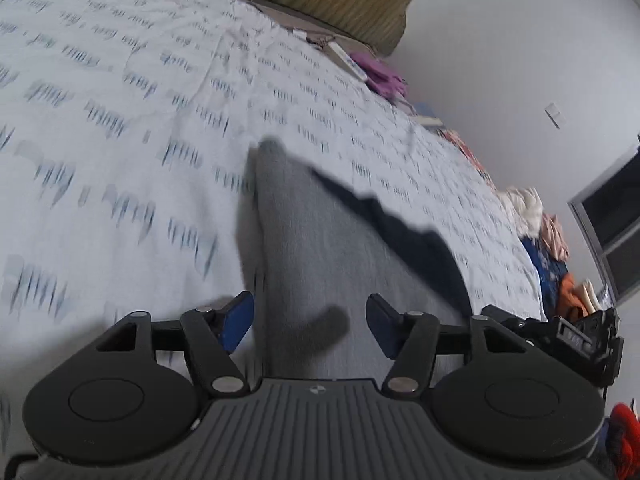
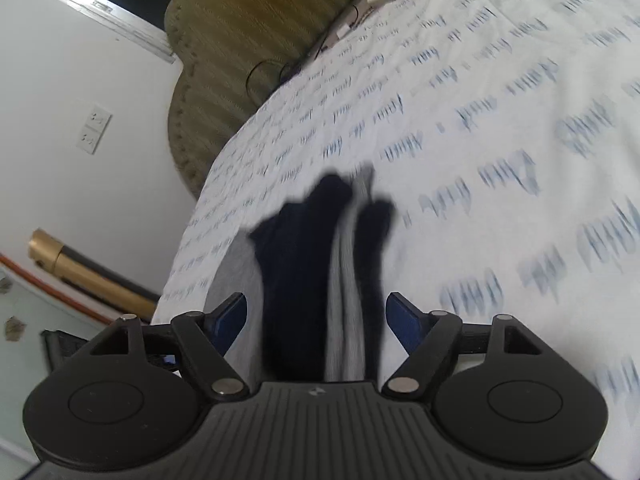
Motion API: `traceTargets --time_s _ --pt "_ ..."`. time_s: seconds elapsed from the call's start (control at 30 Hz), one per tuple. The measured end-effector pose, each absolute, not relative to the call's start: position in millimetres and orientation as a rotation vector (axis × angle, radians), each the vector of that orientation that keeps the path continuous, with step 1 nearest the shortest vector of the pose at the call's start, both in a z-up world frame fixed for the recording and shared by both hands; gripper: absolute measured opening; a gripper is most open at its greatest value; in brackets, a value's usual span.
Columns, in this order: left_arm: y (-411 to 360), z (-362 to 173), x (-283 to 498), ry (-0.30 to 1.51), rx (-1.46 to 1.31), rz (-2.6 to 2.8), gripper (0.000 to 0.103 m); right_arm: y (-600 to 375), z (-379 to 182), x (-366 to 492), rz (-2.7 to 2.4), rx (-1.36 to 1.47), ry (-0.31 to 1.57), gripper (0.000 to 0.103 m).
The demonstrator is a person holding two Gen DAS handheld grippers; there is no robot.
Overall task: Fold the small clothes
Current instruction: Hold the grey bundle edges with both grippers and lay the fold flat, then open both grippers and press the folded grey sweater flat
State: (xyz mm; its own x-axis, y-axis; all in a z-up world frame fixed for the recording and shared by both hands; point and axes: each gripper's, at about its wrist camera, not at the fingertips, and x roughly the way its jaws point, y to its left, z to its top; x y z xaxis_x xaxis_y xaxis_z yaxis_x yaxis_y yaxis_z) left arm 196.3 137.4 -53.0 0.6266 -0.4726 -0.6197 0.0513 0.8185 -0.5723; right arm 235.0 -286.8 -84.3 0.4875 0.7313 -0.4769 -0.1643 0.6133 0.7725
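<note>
A small grey garment with dark navy parts (image 1: 312, 240) lies on the white printed bedsheet (image 1: 120, 100). In the left wrist view my left gripper (image 1: 310, 320) is open, its blue pads either side of the grey cloth, low over it. In the right wrist view the same garment (image 2: 312, 272) shows as navy and grey folds running away from me. My right gripper (image 2: 316, 320) is open with the cloth between its pads. Both views are blurred by motion. The other gripper's black body (image 1: 576, 340) shows at the right of the left wrist view.
An olive padded headboard (image 2: 248, 40) stands at the bed's far end. A remote (image 1: 346, 60), a purple cloth (image 1: 384, 74) and a pile of clothes (image 1: 548, 248) lie along the bed's far edge. A white wall (image 2: 60, 100) with sockets is left of the bed.
</note>
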Motion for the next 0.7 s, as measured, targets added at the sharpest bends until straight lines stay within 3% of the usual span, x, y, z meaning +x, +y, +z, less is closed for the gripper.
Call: traceTargets --time_s 0.2,0.23,0.27,0.3,0.33,0.6,0.7 --pt "117.8 -79.0 140.3 0.882 -0.605 -0.351 0.059 -279.2 -95.9 179.2 0.615 0.646 0.945 0.077" --pt "113.8 -78.9 136.7 0.877 -0.59 -0.346 0.051 -274.2 -95.0 175.6 0.621 0.633 0.953 0.074" --pt "109.5 -78.3 135.8 0.889 -0.572 -0.349 0.032 -269.0 -93.9 175.0 0.622 0.621 0.96 0.05" --pt "106.5 -78.2 138.7 0.912 -0.555 -0.344 0.021 -263.8 -93.6 175.1 0.638 0.608 0.982 0.028" --pt "106.0 -77.2 140.6 0.925 -0.545 -0.34 0.017 -259.1 -95.1 176.5 0.651 0.601 1.016 0.016" --pt "119.5 -58.7 132.4 0.914 -0.41 -0.31 0.014 -245.4 -83.3 160.1 0.705 0.534 0.992 0.015" --pt "116.9 -73.1 130.9 0.916 -0.395 -0.306 0.023 -249.7 -103.9 160.5 0.698 0.586 1.0 0.017"
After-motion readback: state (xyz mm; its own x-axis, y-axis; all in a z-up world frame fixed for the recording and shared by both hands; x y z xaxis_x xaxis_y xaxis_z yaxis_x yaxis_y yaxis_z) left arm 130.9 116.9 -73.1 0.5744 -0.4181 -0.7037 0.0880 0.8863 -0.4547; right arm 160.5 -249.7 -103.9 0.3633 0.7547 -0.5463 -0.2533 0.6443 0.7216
